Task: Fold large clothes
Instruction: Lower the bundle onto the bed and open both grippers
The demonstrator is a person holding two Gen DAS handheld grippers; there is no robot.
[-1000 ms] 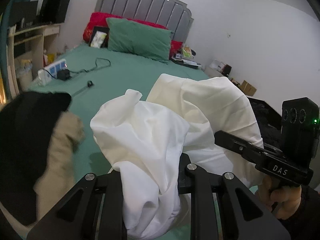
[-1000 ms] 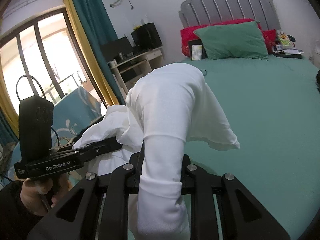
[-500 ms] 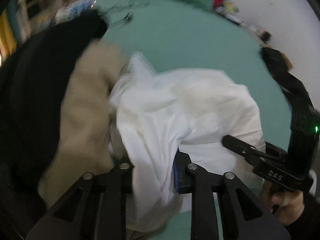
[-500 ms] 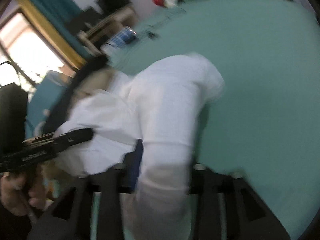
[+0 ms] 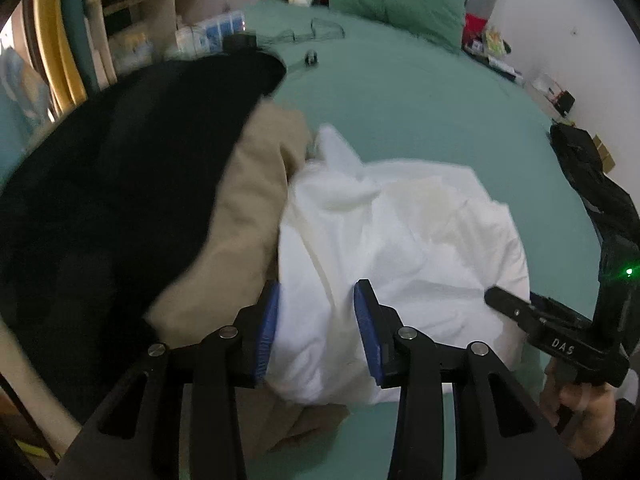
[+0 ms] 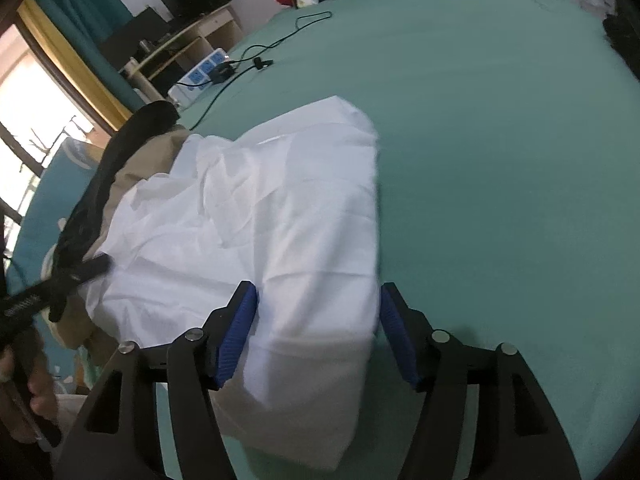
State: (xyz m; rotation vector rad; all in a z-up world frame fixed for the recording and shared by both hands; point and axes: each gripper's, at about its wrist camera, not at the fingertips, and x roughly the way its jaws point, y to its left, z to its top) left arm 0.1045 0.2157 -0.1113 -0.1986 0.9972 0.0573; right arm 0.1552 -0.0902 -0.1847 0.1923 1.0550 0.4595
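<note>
A crumpled white garment [image 5: 400, 232] [image 6: 260, 216] lies on the green bed sheet [image 5: 420, 92] [image 6: 500, 160]. My left gripper [image 5: 318, 288] points down at its near left part. Its jaws are opening, and a fold of the white cloth lies loose between the blue pads [image 5: 270, 332]. My right gripper [image 6: 316, 292] stands over the garment's near right end, its jaws opening too, with cloth between the pads [image 6: 236, 332] but not pinched. Each view shows the other gripper: the right gripper [image 5: 516, 308] and the left gripper [image 6: 92, 266], both beside the garment.
A black garment [image 5: 120, 180] and a beige garment [image 5: 244, 208] are piled against the white one's left side. A power strip [image 6: 200, 76] and cable [image 6: 256, 46] lie further up the bed. A green pillow [image 5: 396, 0] sits at the headboard. A dark item [image 5: 580, 160] lies at the bed's right edge.
Both grippers came down with the white garment, which hung pinched in shut jaws a second ago. It now rests on the bed and both jaws have spread apart.
</note>
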